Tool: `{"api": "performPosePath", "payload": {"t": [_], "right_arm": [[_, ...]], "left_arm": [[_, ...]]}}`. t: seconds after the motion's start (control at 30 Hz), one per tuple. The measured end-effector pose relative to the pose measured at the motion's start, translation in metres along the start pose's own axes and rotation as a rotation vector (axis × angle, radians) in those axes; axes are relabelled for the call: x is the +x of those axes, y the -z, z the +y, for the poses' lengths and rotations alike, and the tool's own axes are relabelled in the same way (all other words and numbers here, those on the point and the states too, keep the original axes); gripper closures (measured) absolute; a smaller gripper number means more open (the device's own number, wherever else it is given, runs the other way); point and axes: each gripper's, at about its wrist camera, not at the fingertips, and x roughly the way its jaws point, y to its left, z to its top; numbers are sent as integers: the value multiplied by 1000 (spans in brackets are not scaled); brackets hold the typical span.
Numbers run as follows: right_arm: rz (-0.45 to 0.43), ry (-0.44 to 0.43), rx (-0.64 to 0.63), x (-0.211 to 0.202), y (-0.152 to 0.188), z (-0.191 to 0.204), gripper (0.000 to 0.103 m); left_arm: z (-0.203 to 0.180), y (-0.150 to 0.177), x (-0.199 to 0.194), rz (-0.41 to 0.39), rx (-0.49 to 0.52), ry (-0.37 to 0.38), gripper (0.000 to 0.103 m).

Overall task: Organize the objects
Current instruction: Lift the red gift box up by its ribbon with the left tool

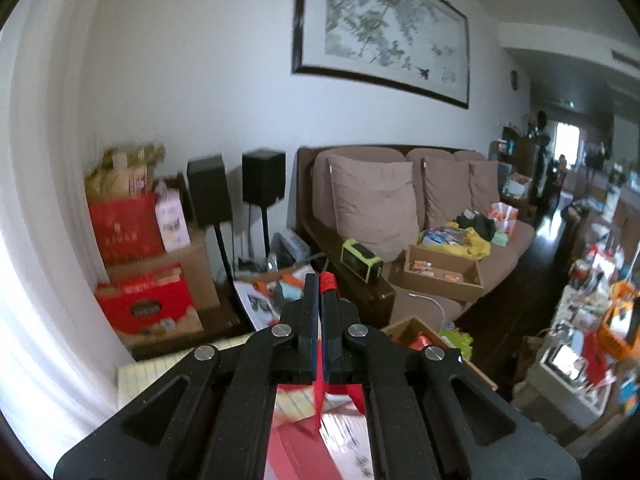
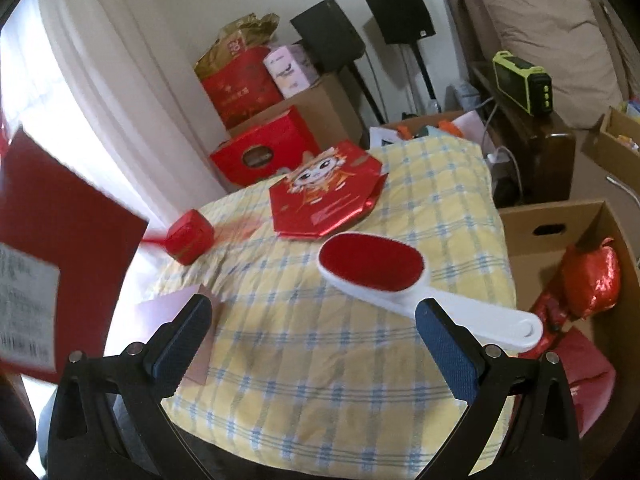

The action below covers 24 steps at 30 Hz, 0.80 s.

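both of my hand-held grippers differ: the left hand-held gripper (image 1: 319, 284) is clamped on a red cord handle (image 1: 329, 282), the right hand-held gripper (image 2: 314, 330) gapes wide above the yellow checked cloth-covered bench (image 2: 320, 360). on it lie an octagonal red cartoon gift box (image 2: 326, 190), a white-handled red lint brush (image 2: 384, 272), then a small red cube box (image 2: 188, 236).

The left wrist view looks out nearly level across the room toward the brown sofa (image 1: 400, 216) and framed painting (image 1: 380, 28). The right wrist view tilts down, close over the checked tablecloth (image 2: 320, 352). Both share the speakers (image 1: 236, 184) and the stacked red gift boxes (image 2: 256, 152).
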Motion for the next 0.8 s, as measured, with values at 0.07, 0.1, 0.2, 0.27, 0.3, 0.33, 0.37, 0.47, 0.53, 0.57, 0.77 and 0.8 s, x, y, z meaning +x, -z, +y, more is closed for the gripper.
{"api": "performPosePath", "payload": {"t": [0.07, 0.1, 0.2, 0.27, 0.3, 0.33, 0.37, 0.47, 0.53, 0.57, 0.77, 0.8], "right_arm": [[-11, 6, -6, -2, -1, 2, 1], [-21, 17, -12, -3, -2, 2, 1], [-64, 70, -34, -12, -6, -3, 1], [-84, 78, 0, -17, -8, -13, 1], [-89, 81, 22, -19, -10, -18, 1], [-94, 86, 50, -20, -11, -24, 1], [-95, 86, 67, -21, -12, -28, 1], [-95, 90, 102, -24, -13, -38, 1], [-98, 94, 113, -27, -14, -42, 1], [-101, 94, 117, -29, -15, -44, 1], [-139, 116, 132, -40, -18, -51, 1], [-141, 120, 141, -41, -18, -54, 1]], "left_arm": [[8, 1, 5, 13, -32, 22, 102], [9, 1, 7, 20, -39, 34, 102], [0, 2, 12, 21, -13, 48, 102], [-12, 4, 17, 32, 10, 64, 102], [-17, 4, 21, 39, 19, 71, 102], [-23, 5, 24, 46, 29, 79, 102], [-26, 7, 27, 50, 38, 81, 102], [-32, 11, 35, 59, 40, 71, 102], [-33, 14, 40, 73, 30, 81, 102], [-33, 15, 41, 77, 29, 79, 102], [-40, 17, 57, 105, 14, 112, 102], [-41, 17, 59, 107, 13, 116, 102]]}}
